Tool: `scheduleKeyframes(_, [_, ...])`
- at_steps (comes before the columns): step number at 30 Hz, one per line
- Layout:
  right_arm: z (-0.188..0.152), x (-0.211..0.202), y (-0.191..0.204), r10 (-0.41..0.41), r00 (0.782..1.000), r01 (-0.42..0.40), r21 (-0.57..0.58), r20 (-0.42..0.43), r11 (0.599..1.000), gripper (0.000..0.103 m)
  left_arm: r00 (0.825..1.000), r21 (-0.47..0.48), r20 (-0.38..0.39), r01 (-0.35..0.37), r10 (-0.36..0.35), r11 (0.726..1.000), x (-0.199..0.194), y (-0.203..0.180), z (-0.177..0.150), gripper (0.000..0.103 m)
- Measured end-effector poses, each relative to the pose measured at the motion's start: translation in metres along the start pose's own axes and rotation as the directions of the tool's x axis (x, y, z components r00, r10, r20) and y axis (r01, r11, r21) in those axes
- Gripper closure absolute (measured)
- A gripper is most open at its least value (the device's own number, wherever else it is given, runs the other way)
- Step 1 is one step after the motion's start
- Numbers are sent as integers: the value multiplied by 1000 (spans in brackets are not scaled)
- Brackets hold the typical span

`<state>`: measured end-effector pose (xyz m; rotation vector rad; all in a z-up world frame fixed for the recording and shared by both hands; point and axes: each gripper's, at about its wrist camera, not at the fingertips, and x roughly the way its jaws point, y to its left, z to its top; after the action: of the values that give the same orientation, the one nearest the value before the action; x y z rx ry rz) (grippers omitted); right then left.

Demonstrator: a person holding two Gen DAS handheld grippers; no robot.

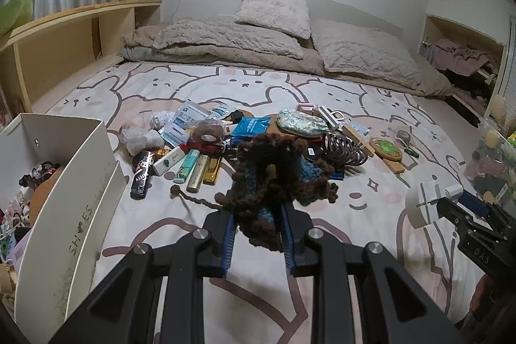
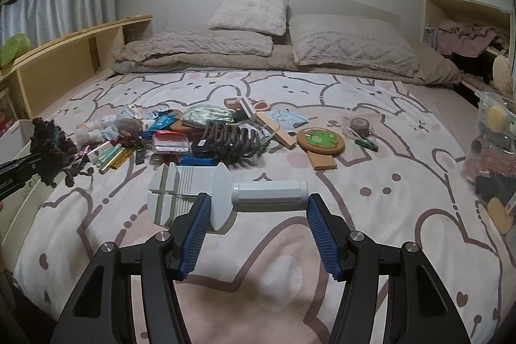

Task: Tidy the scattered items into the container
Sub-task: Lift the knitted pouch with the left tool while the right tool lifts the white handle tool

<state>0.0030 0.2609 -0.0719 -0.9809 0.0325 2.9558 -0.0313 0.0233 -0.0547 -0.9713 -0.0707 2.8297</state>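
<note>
Two grippers are each loaded above the bunny-print bedspread (image 1: 371, 105). Far left, the white shoe box (image 1: 69, 182) stands open with small items already inside. Just right of it, the left gripper (image 1: 258, 234) has its jaws nearly closed, pinching a brown and blue crocheted piece (image 1: 274, 163). Beyond lies the scattered pile (image 2: 206, 134) mid-bed, including a round frog coaster (image 2: 321, 139). Rightmost, the right gripper (image 2: 258, 215) is partly open, clamping a white plastic tool (image 2: 225, 195) endwise, clear of the bedspread.
</note>
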Motion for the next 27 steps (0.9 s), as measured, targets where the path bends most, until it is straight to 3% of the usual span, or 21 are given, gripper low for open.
scheduleKeyframes(11, [0,-27,10,33,998,-33,-6,61,999,42,1000,-21,19,26,-25,999,-24,0,-1,78])
scheduleKeyframes(27, [20,-71,30,128,979,-127,-11,162,992,42,995,49,102,1,-6,999,-71,-7,9,78])
